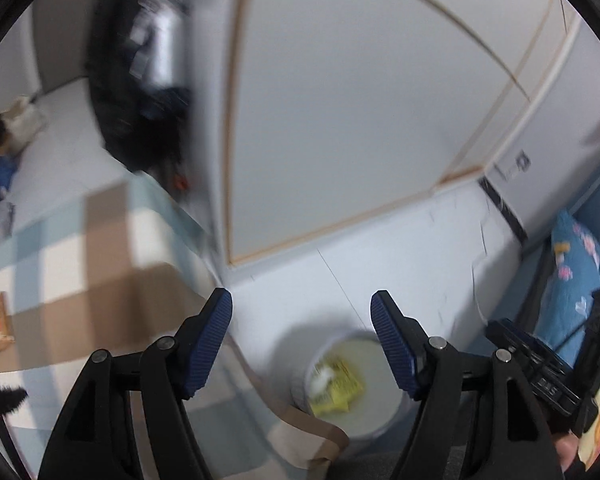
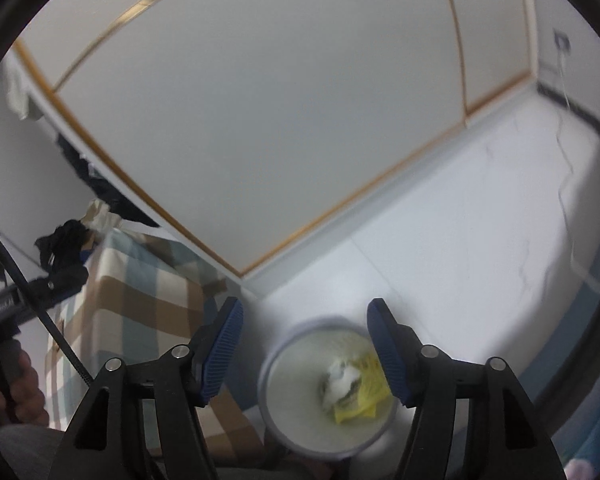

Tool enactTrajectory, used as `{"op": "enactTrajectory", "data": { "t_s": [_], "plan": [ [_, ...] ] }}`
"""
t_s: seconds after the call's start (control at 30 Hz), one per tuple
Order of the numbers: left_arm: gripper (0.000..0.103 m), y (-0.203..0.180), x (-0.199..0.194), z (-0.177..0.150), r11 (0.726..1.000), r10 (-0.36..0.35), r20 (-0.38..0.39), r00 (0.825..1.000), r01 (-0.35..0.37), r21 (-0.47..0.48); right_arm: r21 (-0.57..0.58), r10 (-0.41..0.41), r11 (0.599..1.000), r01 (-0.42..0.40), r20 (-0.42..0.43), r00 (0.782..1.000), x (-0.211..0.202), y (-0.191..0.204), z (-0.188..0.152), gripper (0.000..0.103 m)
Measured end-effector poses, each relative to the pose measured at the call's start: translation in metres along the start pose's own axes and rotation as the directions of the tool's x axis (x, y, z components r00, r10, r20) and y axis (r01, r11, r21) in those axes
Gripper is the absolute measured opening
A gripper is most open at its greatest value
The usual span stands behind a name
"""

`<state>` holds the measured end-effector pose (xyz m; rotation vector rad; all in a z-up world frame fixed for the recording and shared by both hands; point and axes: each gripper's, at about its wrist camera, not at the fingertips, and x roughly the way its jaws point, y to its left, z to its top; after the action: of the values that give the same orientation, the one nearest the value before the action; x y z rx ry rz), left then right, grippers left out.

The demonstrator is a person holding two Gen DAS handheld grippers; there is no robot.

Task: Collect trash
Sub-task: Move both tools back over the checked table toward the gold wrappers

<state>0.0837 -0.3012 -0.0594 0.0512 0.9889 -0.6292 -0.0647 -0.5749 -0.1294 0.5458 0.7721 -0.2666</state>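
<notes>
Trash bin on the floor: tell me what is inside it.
The round white trash bin holds a crumpled yellow wrapper with a white wad lying on it. Whatever sits beneath those two is covered, and the blur hides finer detail.

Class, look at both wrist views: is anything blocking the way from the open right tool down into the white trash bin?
Nothing visible does. The right tool hangs open and empty above the white bin, whose mouth is uncovered, with a yellow wrapper and white crumpled paper already inside.

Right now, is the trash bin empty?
No. The round white trash bin holds a yellow wrapper and crumpled white paper.
</notes>
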Motion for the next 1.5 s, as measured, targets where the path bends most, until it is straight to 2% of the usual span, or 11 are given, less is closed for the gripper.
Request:
{"op": "enactTrajectory", "data": {
  "t_s": [0.17,0.33,0.4,0.5,0.6,0.87,1.0,1.2,1.37,1.5],
  "plan": [
    [0.068,0.033,-0.035,0.005,0.997,0.037,0.09,0.995,-0.031,-0.07,-0.123,0.027,0.992,-0.015,0.096,0.995,-0.031,0.052,0.02,0.071],
    [0.069,0.067,-0.076,0.01,0.989,0.084,0.194,0.977,-0.058,-0.137,-0.223,0.092,0.973,-0.053,0.169,0.981,-0.058,0.105,0.037,0.074],
    [0.076,0.084,-0.095,0.01,0.984,0.116,0.236,0.965,-0.078,-0.162,-0.282,0.113,0.958,-0.054,0.199,0.973,-0.07,0.132,0.042,0.075],
    [0.079,0.098,-0.115,0.009,0.978,0.166,0.295,0.941,-0.119,-0.17,-0.36,0.164,0.93,-0.077,0.216,0.963,-0.079,0.167,0.048,0.08],
    [0.083,0.119,-0.133,0.007,0.968,0.216,0.322,0.922,-0.159,-0.195,-0.424,0.224,0.898,-0.117,0.21,0.952,-0.083,0.203,0.05,0.082],
    [0.089,0.181,-0.172,-0.004,0.927,0.347,0.385,0.855,-0.25,-0.279,-0.489,0.324,0.844,-0.22,0.14,0.936,-0.066,0.286,0.045,0.087],
    [0.095,0.21,-0.178,-0.01,0.904,0.394,0.378,0.838,-0.279,-0.324,-0.528,0.354,0.81,-0.256,0.09,0.931,-0.048,0.328,0.034,0.09],
    [0.096,0.257,-0.177,-0.022,0.854,0.473,0.346,0.81,-0.325,-0.407,-0.559,0.372,0.765,-0.32,-0.021,0.928,-0.001,0.384,0.016,0.092],
    [0.096,0.288,-0.171,-0.025,0.817,0.504,0.297,0.811,-0.336,-0.468,-0.57,0.327,0.744,-0.347,-0.141,0.934,0.056,0.423,-0.002,0.092],
    [0.096,0.307,-0.173,-0.026,0.802,0.505,0.276,0.818,-0.327,-0.5,-0.573,0.28,0.733,-0.366,-0.235,0.931,0.097,0.442,-0.02,0.092]
  ]
}}
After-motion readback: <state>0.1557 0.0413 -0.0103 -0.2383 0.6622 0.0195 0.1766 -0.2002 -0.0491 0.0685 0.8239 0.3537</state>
